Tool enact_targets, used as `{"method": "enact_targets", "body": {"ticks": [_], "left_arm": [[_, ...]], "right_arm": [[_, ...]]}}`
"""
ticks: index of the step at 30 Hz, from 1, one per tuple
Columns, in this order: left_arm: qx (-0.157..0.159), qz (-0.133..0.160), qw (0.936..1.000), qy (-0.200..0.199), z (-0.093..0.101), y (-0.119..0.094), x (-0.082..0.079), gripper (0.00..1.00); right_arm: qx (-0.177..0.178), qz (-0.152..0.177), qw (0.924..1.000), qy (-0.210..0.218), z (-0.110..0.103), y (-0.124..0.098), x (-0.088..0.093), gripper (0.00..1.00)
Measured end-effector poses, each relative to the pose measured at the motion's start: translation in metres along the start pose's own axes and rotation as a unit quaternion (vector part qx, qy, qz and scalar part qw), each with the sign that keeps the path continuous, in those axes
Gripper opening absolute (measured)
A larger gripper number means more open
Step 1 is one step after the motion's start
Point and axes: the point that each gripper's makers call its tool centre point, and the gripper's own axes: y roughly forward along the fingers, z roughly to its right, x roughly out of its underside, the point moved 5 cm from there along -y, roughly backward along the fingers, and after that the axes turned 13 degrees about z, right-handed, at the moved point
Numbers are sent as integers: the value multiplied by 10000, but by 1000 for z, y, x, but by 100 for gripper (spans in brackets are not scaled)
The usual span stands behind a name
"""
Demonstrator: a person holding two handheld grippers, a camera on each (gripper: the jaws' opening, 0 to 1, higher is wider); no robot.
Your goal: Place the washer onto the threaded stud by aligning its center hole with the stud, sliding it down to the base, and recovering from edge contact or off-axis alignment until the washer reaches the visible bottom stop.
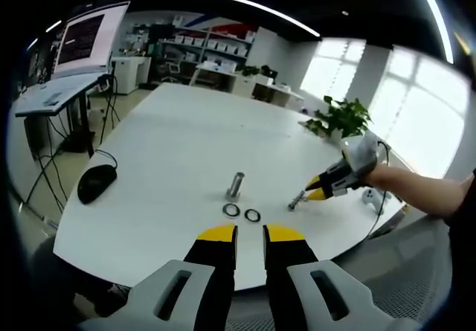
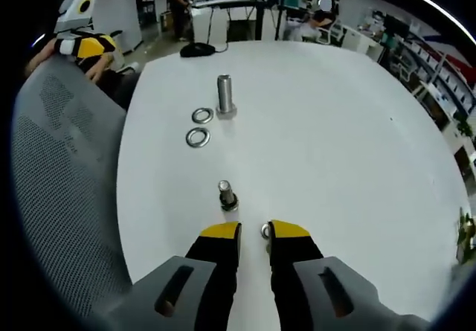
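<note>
A small threaded stud [image 2: 227, 195] stands upright on the white table [image 2: 335, 123], just ahead of my right gripper [image 2: 254, 231]. Its jaws are drawn close, with a narrow gap. A small washer [image 2: 265, 231] shows in that gap, against the right fingertip; I cannot tell if it is held. In the left gripper view the right gripper [image 1: 316, 190] points at the same stud [image 1: 296, 200]. My left gripper [image 1: 250, 234] hovers at the table's near edge, jaws close together with nothing between them.
A larger bolt [image 1: 236, 185] stands mid-table with two bigger washers [image 1: 231, 210] [image 1: 253, 215] lying beside it. A black mouse [image 1: 97, 182] lies at the left edge and a potted plant [image 1: 338, 117] at the far right. A mesh chair back [image 2: 63, 190] flanks the table.
</note>
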Motion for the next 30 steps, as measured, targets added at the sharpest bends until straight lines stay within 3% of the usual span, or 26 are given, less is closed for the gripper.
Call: {"method": "enact_targets", "body": {"ticks": [15, 19, 30], "left_arm": [[5, 29, 10000, -15, 0, 0, -1, 11], [5, 40, 10000, -17, 0, 0, -1, 11], [3, 54, 10000, -23, 0, 0, -1, 11]], "right_arm": [[192, -258, 9995, 78, 8, 2, 21, 17], [409, -241, 9989, 46, 15, 2, 26, 17], [568, -168, 9962, 634, 20, 5, 41, 19]]}}
